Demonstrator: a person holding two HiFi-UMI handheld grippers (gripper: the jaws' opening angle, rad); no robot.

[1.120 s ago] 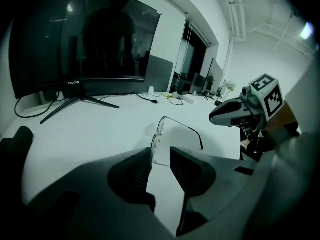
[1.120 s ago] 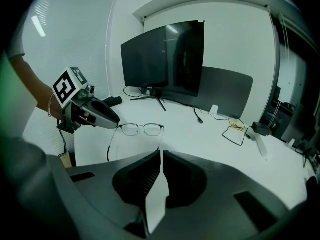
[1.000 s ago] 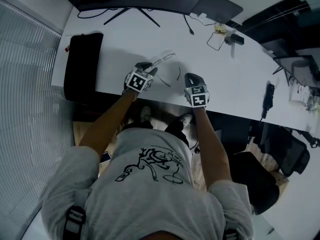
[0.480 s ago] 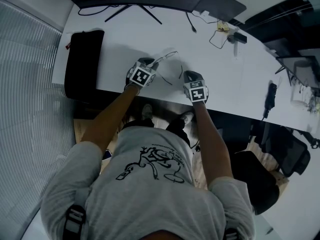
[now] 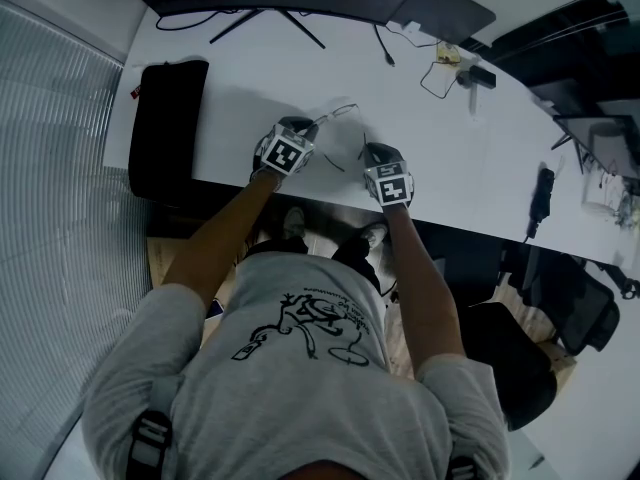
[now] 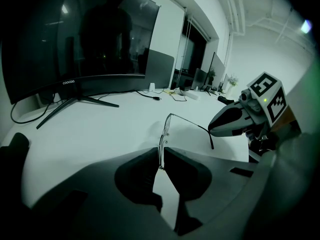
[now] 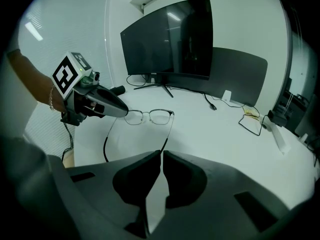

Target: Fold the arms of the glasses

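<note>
**Glasses held at two points, fold not yet made.** A pair of thin wire-rimmed glasses (image 7: 160, 116) is held between two hand-held grippers near the front edge of a white table (image 5: 250, 78), at the centre of the head view. Both arms are open, and the pair appears lifted just off the surface.

The left gripper (image 6: 160, 156) has its jaws pressed together on the outer end of the front frame, so the lenses stand upright. That grip looks meant to fix the frame while the other tool works the hinge.

The right gripper (image 7: 161, 154), low in the middle of its own view, has its claw closed to a narrow slit on the tip of one arm (image 7: 168, 132). This arm runs from the frame's right corner straight down into the jaws. Held at the tip, it gives the longest lever for swinging inward behind the lenses, which is likely the step in hand.

The second arm (image 7: 106, 138) trails free at the left of that view, curving down below the left gripper. Whether its tip touches the table cannot be told.

Beyond the glasses, a dark curved monitor (image 7: 170, 39) stands at the upper centre of the right gripper view. A black case (image 5: 165, 128) lies on the table at the left of the head view, well apart from the work.
</note>
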